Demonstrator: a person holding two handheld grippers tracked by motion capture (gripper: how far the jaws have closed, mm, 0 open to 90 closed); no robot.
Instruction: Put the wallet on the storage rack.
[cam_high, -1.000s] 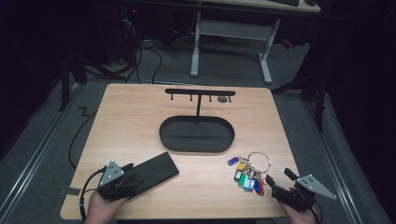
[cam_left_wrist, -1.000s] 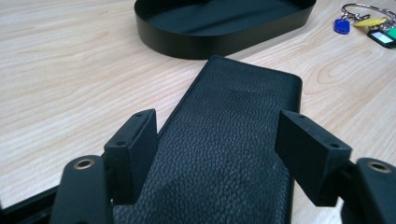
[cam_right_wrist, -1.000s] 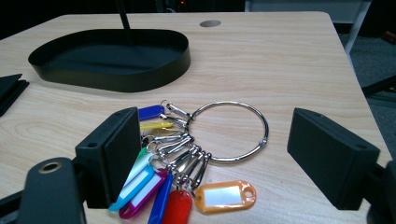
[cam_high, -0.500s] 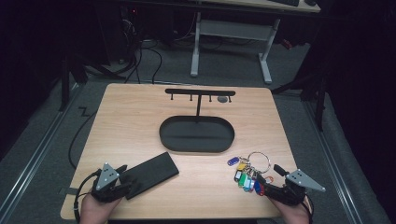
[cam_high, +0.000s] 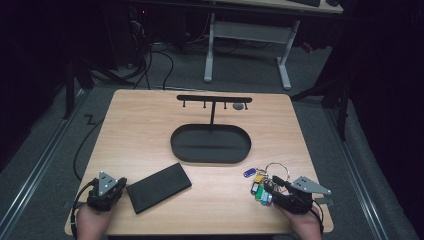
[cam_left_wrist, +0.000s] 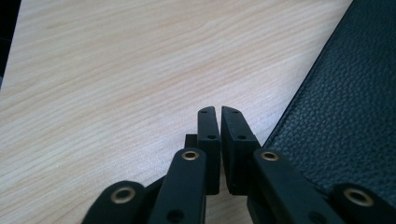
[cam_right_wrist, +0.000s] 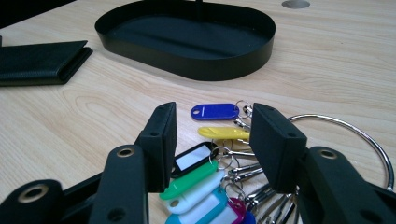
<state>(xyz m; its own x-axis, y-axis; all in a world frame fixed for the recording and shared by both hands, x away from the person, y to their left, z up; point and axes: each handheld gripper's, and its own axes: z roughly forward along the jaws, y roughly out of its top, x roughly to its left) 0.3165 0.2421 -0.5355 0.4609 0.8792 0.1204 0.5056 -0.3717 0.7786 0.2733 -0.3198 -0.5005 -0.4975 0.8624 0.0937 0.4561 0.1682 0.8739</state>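
1. Left gripper (cam_left_wrist: 219, 114): jaws just closed, nothing between them, beside black wallet (cam_high: 158, 187).
2. Wallet flat near front-left edge, long axis diagonal, far end toward tray (cam_high: 210, 156).
3. Right gripper (cam_right_wrist: 212, 140): half open, closing over keys (cam_right_wrist: 219, 161), not gripping.

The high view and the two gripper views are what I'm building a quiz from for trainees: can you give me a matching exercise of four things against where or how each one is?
Things:
1. black wallet
2. bunch of keys
3. oval tray
4. left gripper

Places or states:
A. at the middle of the table, under the hook stand
B. fingers shut, nothing between them
C. partly between the right gripper's parted fingers
D. flat on the wood just beside the left gripper

Pairs: 1-D, 2-C, 3-A, 4-B
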